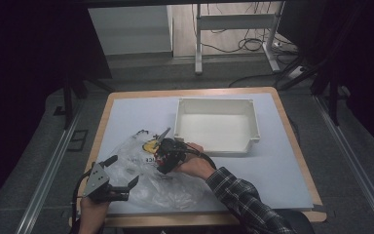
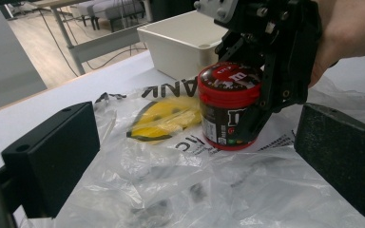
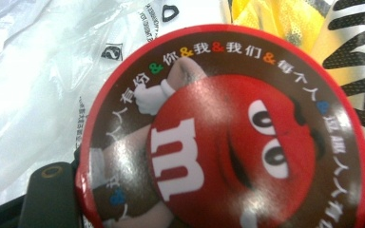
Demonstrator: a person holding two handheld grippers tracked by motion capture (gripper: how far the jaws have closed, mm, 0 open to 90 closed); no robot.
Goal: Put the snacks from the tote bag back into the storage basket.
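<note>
Seemingly upright candy jar (image 2: 229,105), lid topmost

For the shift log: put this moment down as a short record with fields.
held item: red-lidded candy jar, upright on the clear plastic bag
right claw: comes down over the jar, jaws shut on its sides
left claw: jaws apart, nothing between them, low over the bag's near edge
bag: crumpled flat on the table, black lettering and a yellow patch showing
white bin: open, nothing in it, just behind the jar
jar lid: red cartoon face with a white m
</note>
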